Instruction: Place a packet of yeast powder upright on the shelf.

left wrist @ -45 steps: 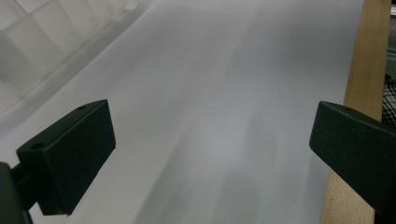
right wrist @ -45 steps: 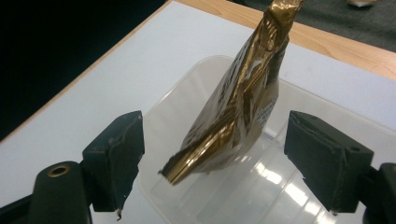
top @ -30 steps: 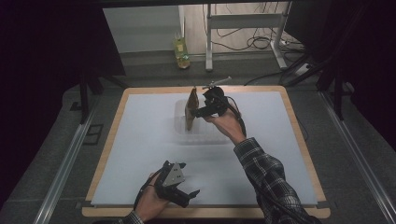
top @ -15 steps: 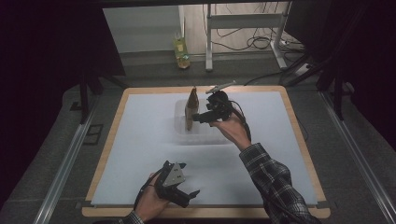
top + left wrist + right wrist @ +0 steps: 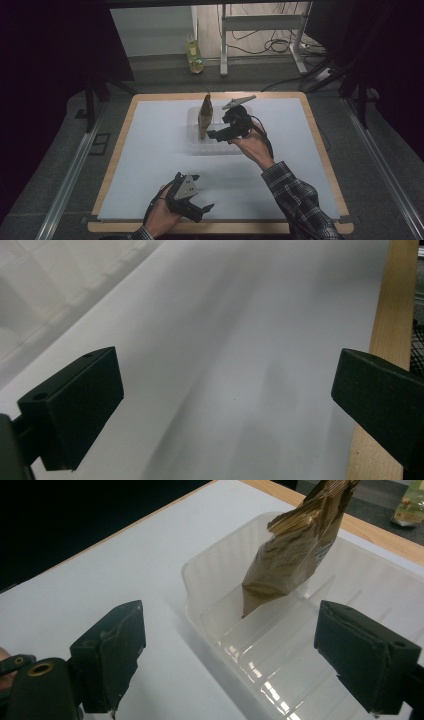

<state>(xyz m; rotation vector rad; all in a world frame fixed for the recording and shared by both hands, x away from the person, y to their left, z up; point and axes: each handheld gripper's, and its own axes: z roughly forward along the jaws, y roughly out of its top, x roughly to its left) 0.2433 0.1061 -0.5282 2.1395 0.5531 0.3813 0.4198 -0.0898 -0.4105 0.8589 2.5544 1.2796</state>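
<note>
A brown pouch (image 5: 205, 117) stands upright in a clear plastic tray with dividers (image 5: 216, 148), at the far middle of the white mat. My right gripper (image 5: 218, 127) hovers just right of the pouch, over the tray. Its jaws have just been opening and stand open, with nothing pressed between them. In the right gripper view the pouch (image 5: 295, 555) rises beyond the right gripper (image 5: 230, 655), and the tray's rim (image 5: 200, 575) lies below. My left gripper (image 5: 204, 191) rests open near the table's front edge. The left gripper (image 5: 225, 405) has bare mat under it.
The white mat (image 5: 150, 150) covers a wooden board whose edge (image 5: 390, 300) runs beside the left jaws. Beyond the table a yellowish bottle (image 5: 194, 55) stands on the floor next to a metal stand (image 5: 260, 22) and cables.
My right gripper has drawn back from the pouch toward the person, its jaws spreading wider. The pouch stays upright in the tray. The left gripper has not moved.
</note>
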